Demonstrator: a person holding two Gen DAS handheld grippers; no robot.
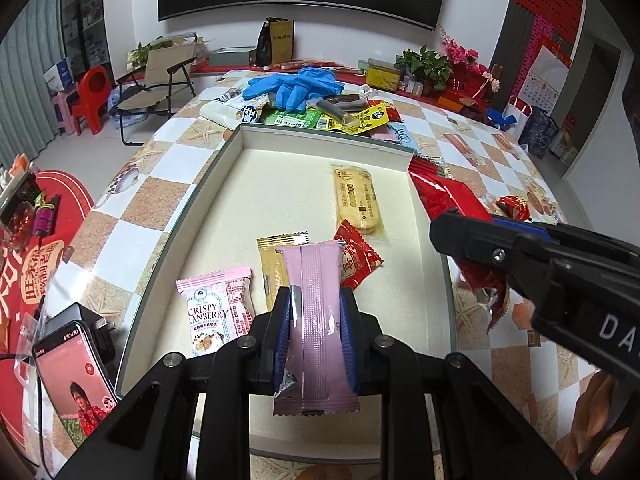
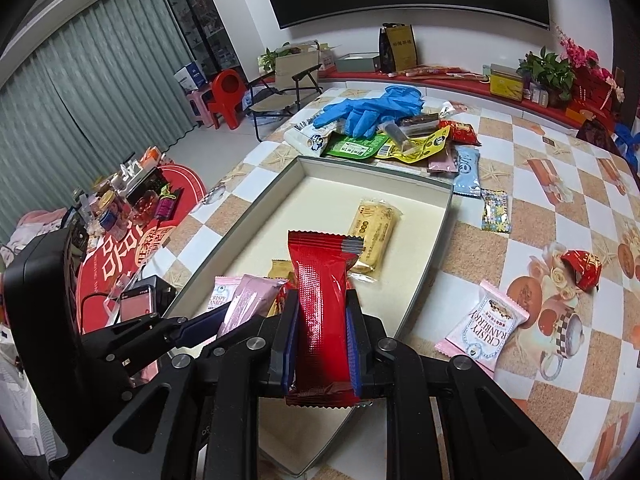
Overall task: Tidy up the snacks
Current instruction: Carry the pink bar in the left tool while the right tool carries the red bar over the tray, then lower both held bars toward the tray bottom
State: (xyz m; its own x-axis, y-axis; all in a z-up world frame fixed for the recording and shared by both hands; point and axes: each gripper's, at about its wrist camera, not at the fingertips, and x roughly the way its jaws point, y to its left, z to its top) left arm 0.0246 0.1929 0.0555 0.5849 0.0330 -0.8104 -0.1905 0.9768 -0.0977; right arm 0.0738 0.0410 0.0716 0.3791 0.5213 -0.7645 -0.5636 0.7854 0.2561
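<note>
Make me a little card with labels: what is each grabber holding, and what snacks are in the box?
left gripper: shut on pink snack bar
right gripper: shut on red snack packet
box: shallow, cream inside, on checked table
already in box: yellow biscuit pack, pink cranberry packet, gold packet, small red packet
outside box: blue gloves on snack pile

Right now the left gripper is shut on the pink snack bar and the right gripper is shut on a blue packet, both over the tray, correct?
Not quite: the right gripper is shut on a red packet, not a blue one, as the right wrist view shows. The left gripper is indeed shut on the pink snack bar, and both are over the tray.
</note>
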